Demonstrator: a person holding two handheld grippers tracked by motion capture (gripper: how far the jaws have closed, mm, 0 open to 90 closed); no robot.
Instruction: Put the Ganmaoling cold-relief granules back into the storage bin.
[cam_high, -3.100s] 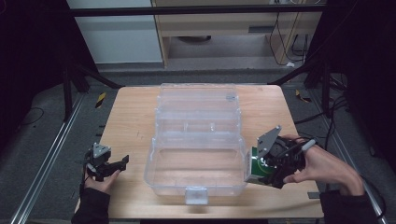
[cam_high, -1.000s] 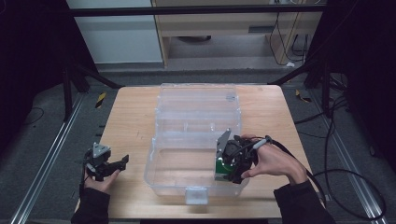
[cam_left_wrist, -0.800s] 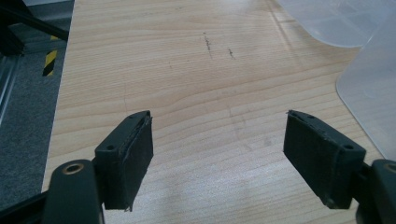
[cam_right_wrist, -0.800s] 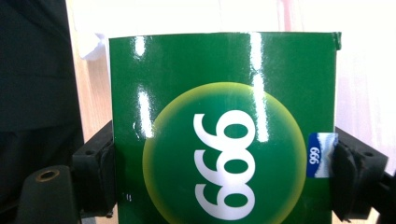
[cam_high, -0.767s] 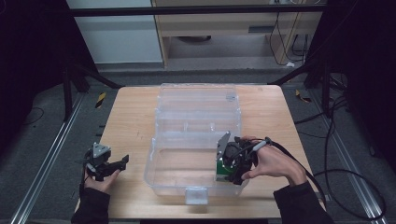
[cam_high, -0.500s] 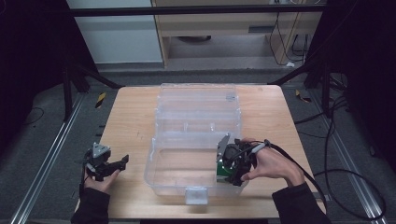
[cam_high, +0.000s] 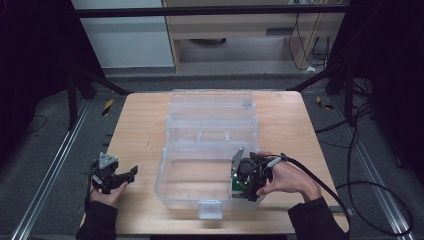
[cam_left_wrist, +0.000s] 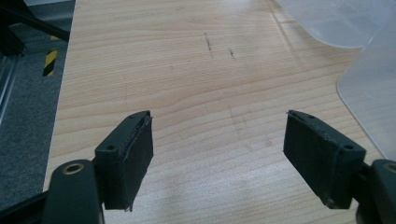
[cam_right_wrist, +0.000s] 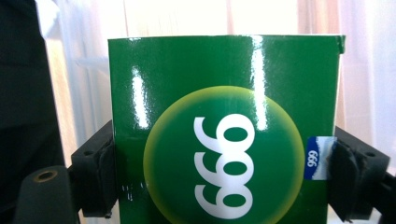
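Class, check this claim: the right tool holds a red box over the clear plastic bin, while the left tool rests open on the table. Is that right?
Not quite: the box is green, not red, as the right gripper view shows. The rest stands: the right tool holds it over the clear bin, and the left tool rests open on the table.
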